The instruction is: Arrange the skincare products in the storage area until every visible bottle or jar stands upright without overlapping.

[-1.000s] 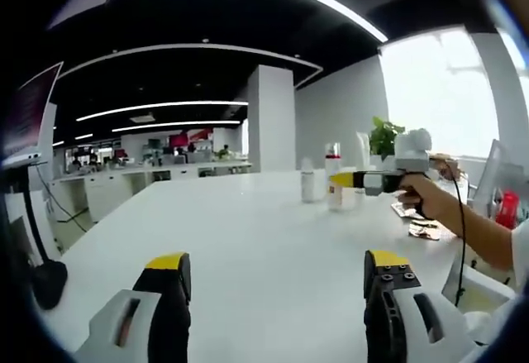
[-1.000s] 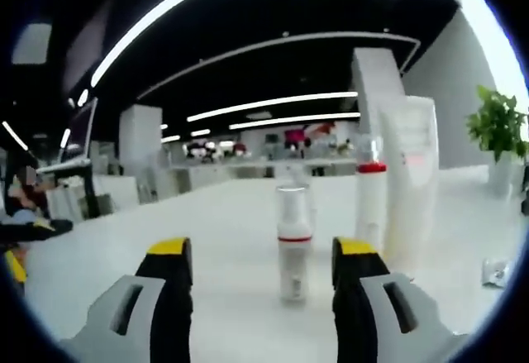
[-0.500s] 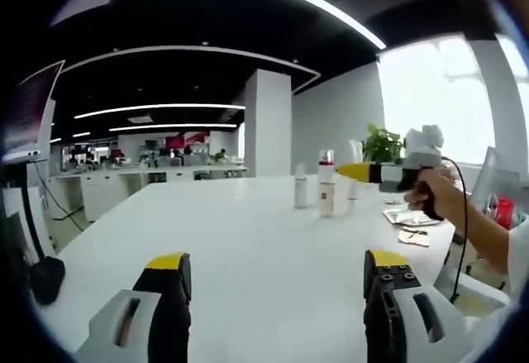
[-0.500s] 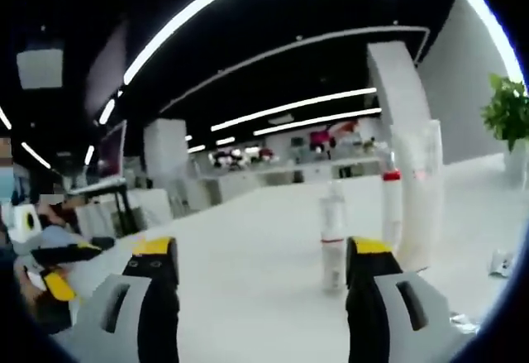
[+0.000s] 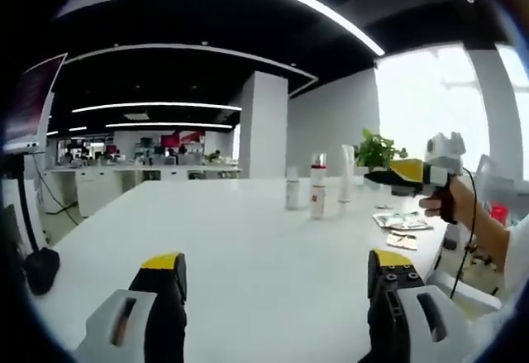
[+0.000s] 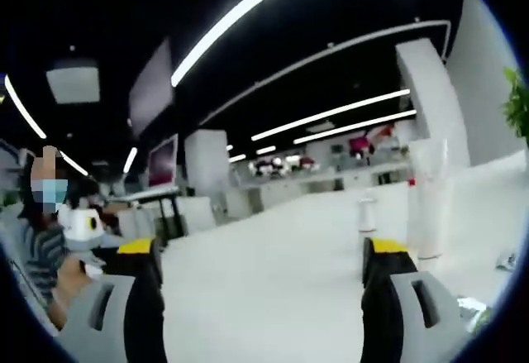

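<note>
Since 1 s ago I've pulled my right gripper (image 5: 395, 173) back from the bottles (image 5: 316, 186).

Left gripper view: left gripper (image 5: 277, 274) spread, empty; bottles upright mid-table (image 5: 231, 239), well apart from me.

Right gripper view: right gripper (image 6: 262, 257) spread, empty; tube (image 6: 427, 198) near. Prob. light, slick, tippy; grab mid-body.

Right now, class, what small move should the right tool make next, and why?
Probably none beyond easing off: the bottles and the tube all seem to stand upright and apart on the table, and the right tool is open, holding nothing.
</note>
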Available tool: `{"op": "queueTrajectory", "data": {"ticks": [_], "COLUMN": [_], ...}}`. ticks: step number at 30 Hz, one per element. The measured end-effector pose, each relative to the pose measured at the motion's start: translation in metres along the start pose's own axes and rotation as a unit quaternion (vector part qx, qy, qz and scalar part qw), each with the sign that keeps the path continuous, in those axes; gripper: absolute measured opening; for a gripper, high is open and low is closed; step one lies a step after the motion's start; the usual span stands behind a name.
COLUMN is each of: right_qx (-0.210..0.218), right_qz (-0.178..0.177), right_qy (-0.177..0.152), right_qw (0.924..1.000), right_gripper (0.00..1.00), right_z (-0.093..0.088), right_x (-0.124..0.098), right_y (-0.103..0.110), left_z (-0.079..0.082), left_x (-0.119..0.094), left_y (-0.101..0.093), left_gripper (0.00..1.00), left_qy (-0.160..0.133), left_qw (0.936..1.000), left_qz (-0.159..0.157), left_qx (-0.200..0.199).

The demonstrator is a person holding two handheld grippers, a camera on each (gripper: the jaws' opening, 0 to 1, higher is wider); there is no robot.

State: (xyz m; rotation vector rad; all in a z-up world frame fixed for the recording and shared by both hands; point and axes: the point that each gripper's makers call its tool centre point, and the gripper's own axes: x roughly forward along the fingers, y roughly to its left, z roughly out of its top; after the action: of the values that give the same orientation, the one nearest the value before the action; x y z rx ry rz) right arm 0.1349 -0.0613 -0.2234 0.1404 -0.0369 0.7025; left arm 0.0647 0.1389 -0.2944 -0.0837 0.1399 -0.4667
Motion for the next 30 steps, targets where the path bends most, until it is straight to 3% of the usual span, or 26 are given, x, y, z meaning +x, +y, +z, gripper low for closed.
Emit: {"op": "queueTrajectory", "data": {"ticks": [5, 6, 7, 9, 10, 11, 14, 20, 23, 26, 30], "right_qx": [-0.01, -0.01, -0.002, 0.003, 0.049, 0.066, 0.07, 0.028, -0.015, -0.048, -0.074], "right_qz": [0.016, 0.024, 0.028, 0.03, 0.043, 0.045, 0.046, 0.002, -0.043, -0.088, -0.119], "right_qy": [-0.029, -0.057, -0.065, -0.066, -0.064, -0.06, -0.056, 0.018, 0.027, 0.067, 0.122], "right_qw": [0.9994, 0.9981, 0.9975, 0.9973, 0.9958, 0.995, 0.9949, 0.9994, 0.9986, 0.9927, 0.9827], "right_gripper": [1.0, 1.0, 1.0, 1.0, 1.0, 1.0, 1.0, 1.0, 1.0, 1.0, 1.0], "right_z": [0.021, 0.036, 0.041, 0.042, 0.049, 0.052, 0.058, 0.049, 0.051, 0.044, 0.035], "right_x": [-0.037, -0.049, -0.055, -0.056, -0.066, -0.071, -0.08, -0.106, -0.114, -0.122, -0.127], "right_y": [0.01, 0.01, 0.009, 0.009, 0.007, 0.004, -0.004, -0.039, -0.072, -0.106, -0.153], "left_z": [0.0, 0.001, 0.001, 0.0, -0.003, -0.004, -0.005, -0.007, -0.009, -0.012, -0.014], "left_x": [0.001, 0.002, 0.002, 0.002, 0.003, 0.003, 0.003, 0.003, 0.005, 0.008, 0.009], "left_y": [-0.005, -0.006, -0.007, -0.008, -0.009, -0.008, -0.006, -0.008, -0.011, -0.014, -0.016], "left_gripper": [0.98, 0.99, 0.99, 1.0, 1.0, 1.0, 1.0, 1.0, 1.0, 1.0, 1.0], "left_qy": [0.003, -0.001, 0.001, 0.002, 0.007, 0.009, 0.011, 0.014, 0.017, 0.025, 0.031], "left_qw": [1.0, 1.0, 1.0, 0.9999, 0.9999, 0.9999, 0.9999, 0.9998, 0.9997, 0.9996, 0.9992], "left_qz": [0.0, 0.0, -0.001, -0.002, -0.004, -0.004, -0.001, 0.0, -0.002, -0.005, -0.008], "left_qx": [0.007, 0.01, 0.01, 0.01, 0.012, 0.013, 0.011, 0.014, 0.015, 0.015, 0.022]}}
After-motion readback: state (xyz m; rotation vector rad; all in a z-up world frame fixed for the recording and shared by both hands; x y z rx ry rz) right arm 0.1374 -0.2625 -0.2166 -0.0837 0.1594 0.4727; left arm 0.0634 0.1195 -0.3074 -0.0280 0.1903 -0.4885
